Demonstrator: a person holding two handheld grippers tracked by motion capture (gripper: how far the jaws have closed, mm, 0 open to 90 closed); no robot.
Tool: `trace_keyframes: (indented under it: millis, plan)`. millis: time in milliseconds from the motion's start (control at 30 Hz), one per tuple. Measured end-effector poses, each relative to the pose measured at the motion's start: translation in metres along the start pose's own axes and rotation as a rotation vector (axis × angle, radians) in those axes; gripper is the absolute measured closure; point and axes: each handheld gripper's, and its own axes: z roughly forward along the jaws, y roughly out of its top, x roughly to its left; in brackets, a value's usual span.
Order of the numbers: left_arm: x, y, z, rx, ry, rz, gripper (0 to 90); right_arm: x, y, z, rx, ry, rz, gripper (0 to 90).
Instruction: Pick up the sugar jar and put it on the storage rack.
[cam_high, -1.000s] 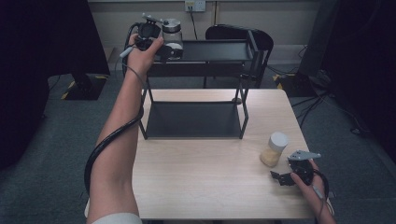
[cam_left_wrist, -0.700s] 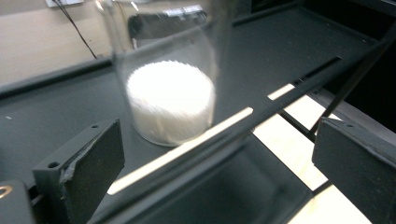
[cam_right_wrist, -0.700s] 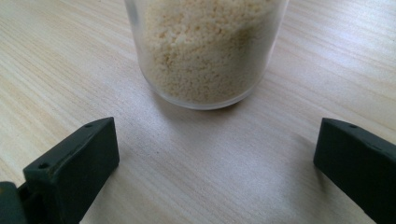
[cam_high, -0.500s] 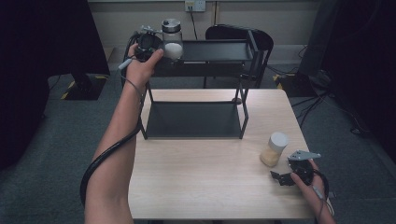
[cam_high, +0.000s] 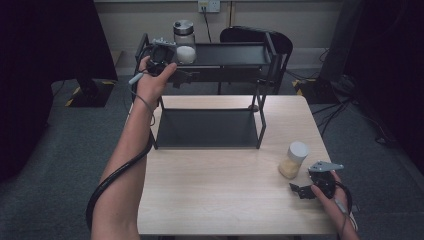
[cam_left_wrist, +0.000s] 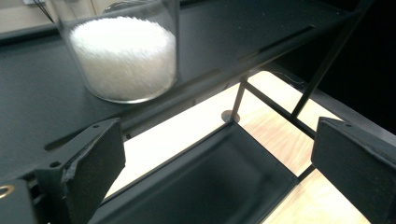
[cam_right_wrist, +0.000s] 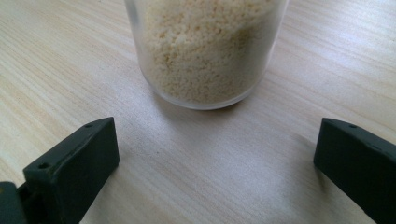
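Observation:
A glass jar of white grains (cam_high: 184, 44) with a grey lid stands at the left end of the black rack's top shelf (cam_high: 230, 54). My left gripper (cam_high: 172, 65) hangs just in front of and left of it, open and holding nothing. From the left gripper view the white jar (cam_left_wrist: 123, 60) is ahead, beyond the left gripper (cam_left_wrist: 217, 140). A white-lidded jar of yellow grains (cam_high: 293, 160) stands on the table at the right. My right gripper (cam_high: 304, 179) sits open just short of it. The yellow jar (cam_right_wrist: 205, 51) stands ahead of the right gripper (cam_right_wrist: 215, 140), outside the jaws.
The rack's lower tray (cam_high: 207, 129) lies on the wooden table (cam_high: 215, 195) under the top shelf, with thin black posts (cam_high: 261, 117) at the corners. A dark chair (cam_high: 252, 35) stands behind the rack. The left gripper's cable hangs along the forearm.
My left hand and gripper have drawn back a little from the white jar, towards the person. The white jar stays on the shelf. The right gripper has not moved.

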Motion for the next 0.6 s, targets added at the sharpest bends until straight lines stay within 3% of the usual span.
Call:
trace_keyframes:
  millis: [600]
  plan:
    - [-0.001,-0.031,0.010,-0.003,-0.021,-0.006,2.5,0.000,0.000,0.000,-0.001,0.000,0.000,0.0]
